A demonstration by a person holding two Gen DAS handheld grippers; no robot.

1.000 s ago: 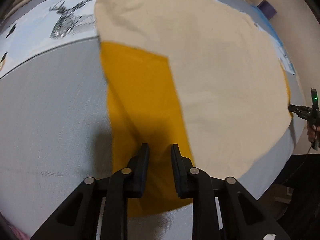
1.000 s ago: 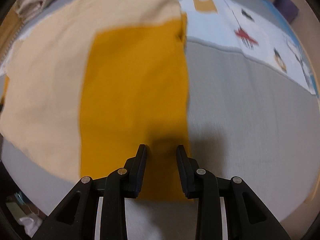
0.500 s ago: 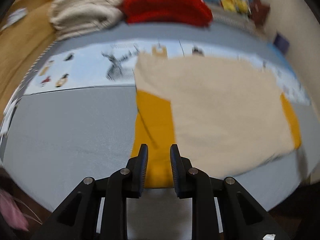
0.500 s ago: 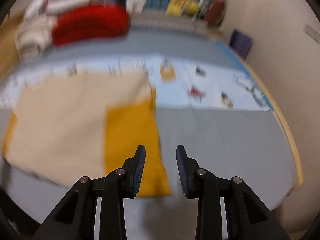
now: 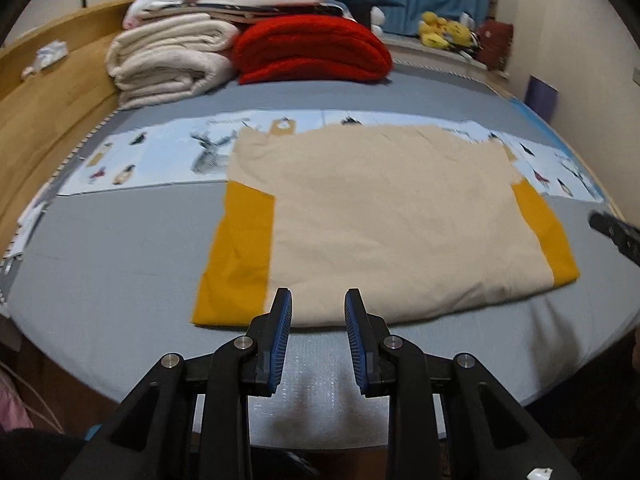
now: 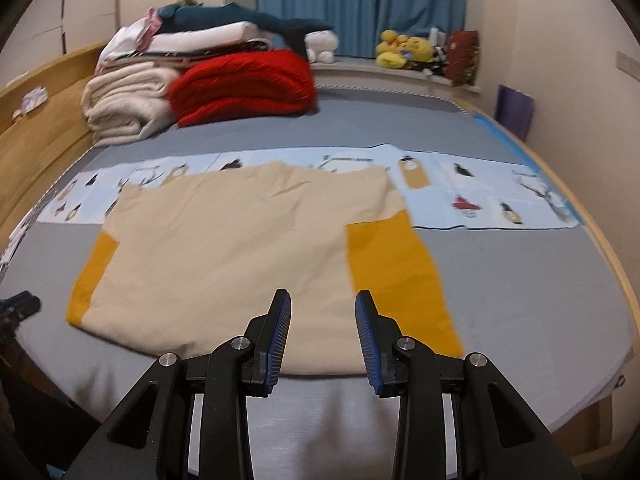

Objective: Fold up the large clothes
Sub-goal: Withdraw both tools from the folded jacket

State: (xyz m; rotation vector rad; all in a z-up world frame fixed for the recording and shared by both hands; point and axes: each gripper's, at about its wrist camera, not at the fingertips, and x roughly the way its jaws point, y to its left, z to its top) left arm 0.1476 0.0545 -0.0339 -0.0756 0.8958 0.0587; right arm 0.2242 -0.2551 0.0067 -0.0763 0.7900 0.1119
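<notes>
Garment flat on bed, both grippers empty and held back from its near hem.

Cream-and-mustard garment (image 5: 384, 220) lies spread on the grey bed (image 5: 100, 264), its far edge over the printed strip (image 5: 160, 152), well short of the red blanket (image 5: 312, 50). Left gripper (image 5: 318, 316) and right gripper (image 6: 322, 316) hover off the garment's near edge, fingers parted, nothing between them. Risk, as I judge it: a pinch at the near hem may catch only the top layer, or the bed cover with it, so the fold drags skewed and the mustard side panels misalign.
</notes>
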